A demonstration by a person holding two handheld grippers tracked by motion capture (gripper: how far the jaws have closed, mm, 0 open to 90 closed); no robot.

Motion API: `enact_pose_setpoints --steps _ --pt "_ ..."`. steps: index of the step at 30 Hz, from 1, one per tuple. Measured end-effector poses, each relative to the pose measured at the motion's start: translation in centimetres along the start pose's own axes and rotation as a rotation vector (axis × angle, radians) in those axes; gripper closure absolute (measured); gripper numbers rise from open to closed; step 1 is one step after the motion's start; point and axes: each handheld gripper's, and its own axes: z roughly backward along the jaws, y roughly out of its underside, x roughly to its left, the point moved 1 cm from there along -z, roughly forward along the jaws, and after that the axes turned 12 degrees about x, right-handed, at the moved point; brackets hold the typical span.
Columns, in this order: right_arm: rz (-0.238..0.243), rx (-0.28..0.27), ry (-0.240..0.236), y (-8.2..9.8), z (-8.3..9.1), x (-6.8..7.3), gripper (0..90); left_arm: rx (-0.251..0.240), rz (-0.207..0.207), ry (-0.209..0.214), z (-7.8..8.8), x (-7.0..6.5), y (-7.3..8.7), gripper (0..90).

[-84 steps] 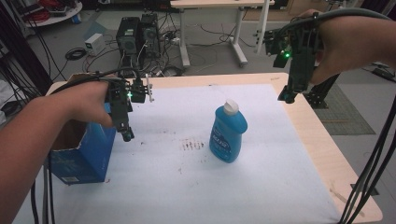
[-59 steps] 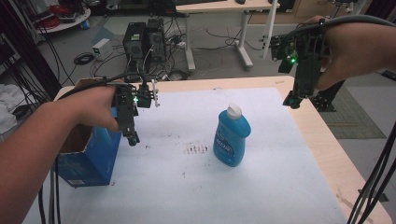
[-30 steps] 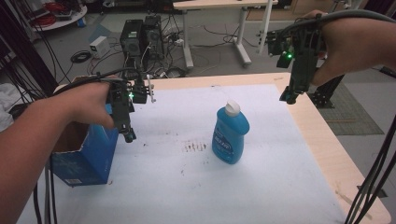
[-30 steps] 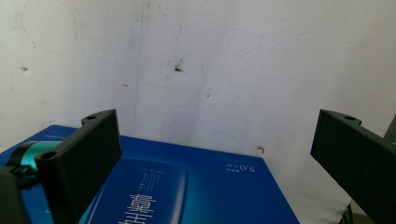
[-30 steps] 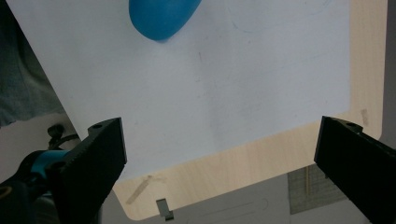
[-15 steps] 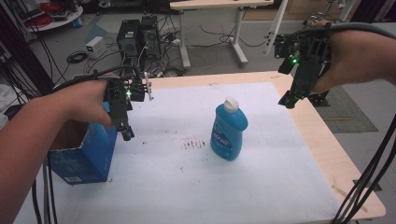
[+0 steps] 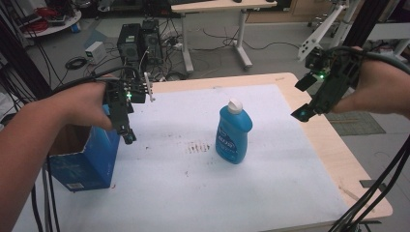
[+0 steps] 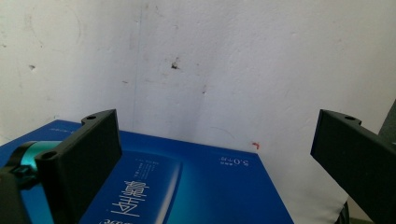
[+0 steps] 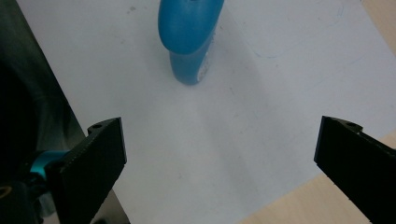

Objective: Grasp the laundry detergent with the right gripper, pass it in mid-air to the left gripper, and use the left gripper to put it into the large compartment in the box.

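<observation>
Blue bottle point(image 7: 233, 131) stands upright; my right gripper point(image 7: 303, 112) hangs right of it, my left gripper point(image 7: 128, 137) left, above the blue box point(image 7: 87, 162) (both wide open, empty).

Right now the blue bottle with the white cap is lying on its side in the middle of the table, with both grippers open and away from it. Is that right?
Not quite. The blue bottle stands upright on the white table cover, white cap on top, as the high view shows. The rest holds: the left gripper and right gripper are both open and away from it.
</observation>
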Motion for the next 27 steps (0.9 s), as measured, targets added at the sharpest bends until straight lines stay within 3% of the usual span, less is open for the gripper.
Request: enact_pose_setpoints --steps 2,10,15,16,18,24,27 --pt "-0.037 -0.045 -0.032 1.0 -0.7 0.3 1.3 0.001 0.000 0.001 0.0 0.0 0.1 1.8" --pt "-0.106 -0.157 -0.053 2.6 -2.7 0.9 1.3 -0.009 0.000 -0.001 0.0 0.0 0.5 1.8" --pt "-0.137 -0.191 -0.079 3.1 -4.3 1.3 1.3 -0.012 0.001 0.000 0.0 0.1 0.7 1.8" --pt "-0.153 -0.214 -0.101 3.2 -5.7 1.6 1.3 -0.015 0.003 0.001 -0.1 0.1 0.8 1.7" --pt "-0.164 -0.226 -0.113 3.3 -6.6 1.8 1.3 -0.015 0.003 0.004 -0.2 0.1 0.9 1.7" --pt "-0.174 -0.248 -0.116 3.1 -8.8 2.3 1.3 -0.020 0.014 0.010 -0.4 0.2 1.3 1.8" --pt "-0.189 -0.285 -0.106 2.9 -10.2 2.7 1.3 -0.019 0.012 0.009 -0.4 0.2 1.5 1.8"
